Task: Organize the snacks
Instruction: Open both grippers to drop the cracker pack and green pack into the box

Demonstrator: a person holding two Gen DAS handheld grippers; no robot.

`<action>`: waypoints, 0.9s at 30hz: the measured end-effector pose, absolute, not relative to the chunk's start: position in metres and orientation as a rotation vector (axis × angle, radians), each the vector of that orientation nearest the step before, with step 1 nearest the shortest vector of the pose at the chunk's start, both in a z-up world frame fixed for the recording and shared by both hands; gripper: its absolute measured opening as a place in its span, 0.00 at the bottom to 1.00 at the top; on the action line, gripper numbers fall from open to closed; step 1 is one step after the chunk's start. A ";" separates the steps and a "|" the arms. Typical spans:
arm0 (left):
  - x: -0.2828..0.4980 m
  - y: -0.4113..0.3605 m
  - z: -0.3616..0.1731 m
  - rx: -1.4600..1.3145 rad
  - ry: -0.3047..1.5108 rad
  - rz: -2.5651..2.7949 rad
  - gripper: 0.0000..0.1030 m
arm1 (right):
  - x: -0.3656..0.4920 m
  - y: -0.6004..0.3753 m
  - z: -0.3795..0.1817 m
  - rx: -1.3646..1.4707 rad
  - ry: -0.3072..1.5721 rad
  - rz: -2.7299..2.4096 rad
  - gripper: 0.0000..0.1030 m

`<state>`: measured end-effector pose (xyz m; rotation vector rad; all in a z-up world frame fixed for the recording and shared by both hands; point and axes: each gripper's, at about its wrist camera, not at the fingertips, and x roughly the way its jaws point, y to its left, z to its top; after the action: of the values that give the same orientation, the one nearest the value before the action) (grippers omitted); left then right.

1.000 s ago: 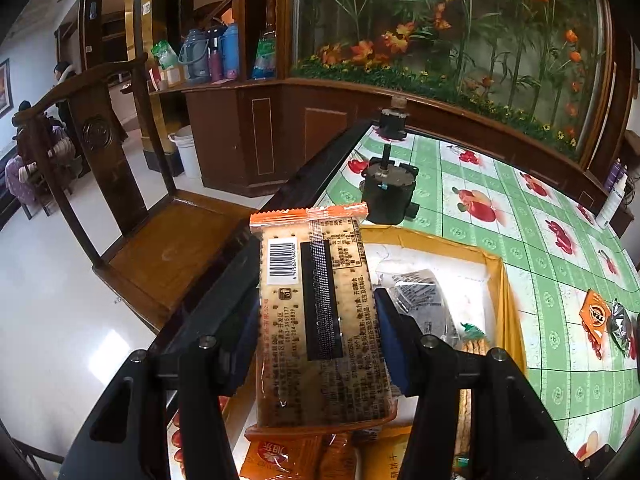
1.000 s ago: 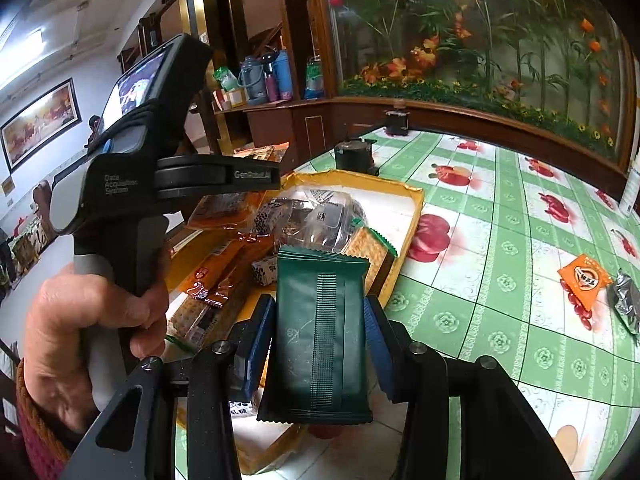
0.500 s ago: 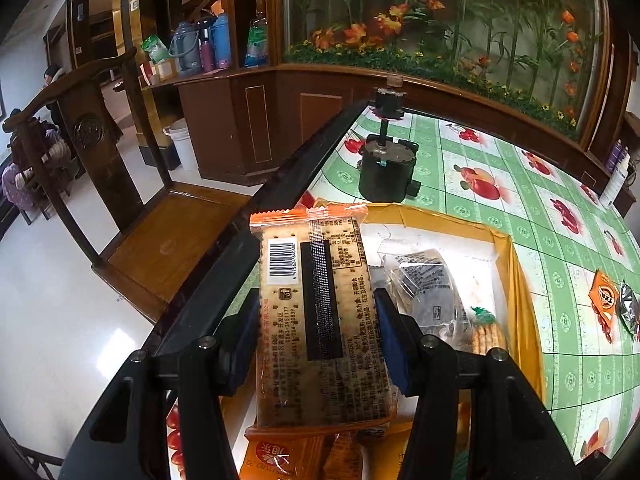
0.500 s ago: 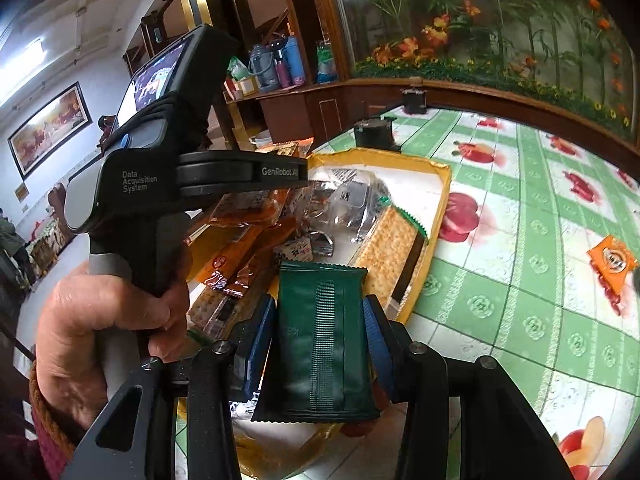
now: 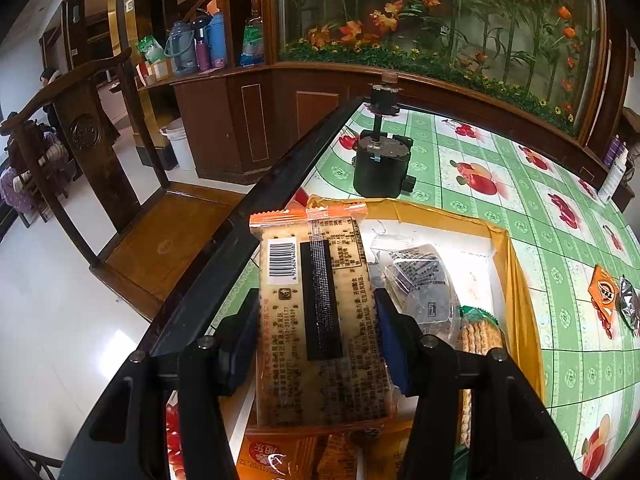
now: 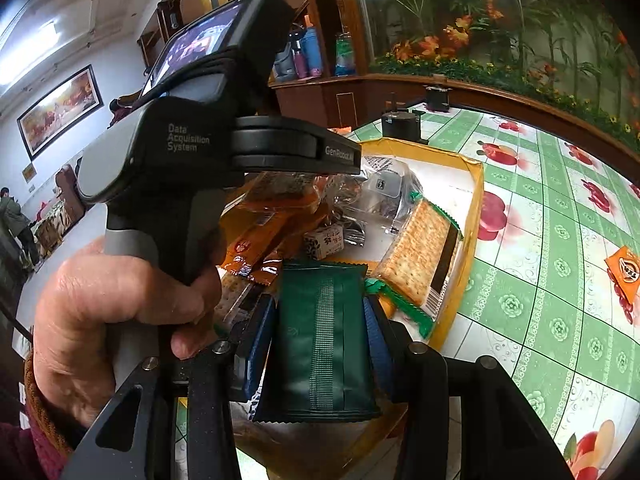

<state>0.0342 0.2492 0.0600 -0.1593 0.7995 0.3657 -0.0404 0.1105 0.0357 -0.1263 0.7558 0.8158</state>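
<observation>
My left gripper (image 5: 316, 336) is shut on an orange-edged cracker packet (image 5: 320, 312) and holds it above the yellow tray (image 5: 516, 280). My right gripper (image 6: 320, 336) is shut on a dark green snack packet (image 6: 318, 344) over the tray's near end (image 6: 474, 208). The left gripper's body (image 6: 208, 160) and the hand holding it fill the left of the right wrist view. The tray holds several snacks: a green-edged cracker pack (image 6: 424, 252), clear-wrapped packets (image 5: 424, 284) and orange packets (image 6: 264, 232).
An orange packet (image 5: 604, 288) and a silver packet (image 5: 628, 304) lie on the green fruit-pattern tablecloth (image 5: 532, 216) to the right. A black motor-like object (image 5: 380, 168) stands beyond the tray. A wooden chair (image 5: 120, 208) stands left of the table edge.
Both grippers have moved forward over the tray with their packets still held. The right gripper has come closer to the left gripper and the tray's contents.
</observation>
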 end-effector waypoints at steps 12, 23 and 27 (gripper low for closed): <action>0.031 0.245 0.065 -0.170 0.763 0.348 0.65 | -0.038 0.108 0.039 -0.109 0.757 0.835 0.49; 0.025 0.242 0.074 -0.211 0.699 0.296 0.69 | -0.027 0.087 0.047 -0.017 0.747 0.816 0.49; 0.023 0.240 0.077 -0.216 0.681 0.269 0.69 | -0.017 0.074 0.050 0.024 0.752 0.790 0.49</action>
<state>0.0228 0.2398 0.0769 -0.2156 0.6807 0.2691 -0.0169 0.0740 0.0504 0.0241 0.7524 0.7902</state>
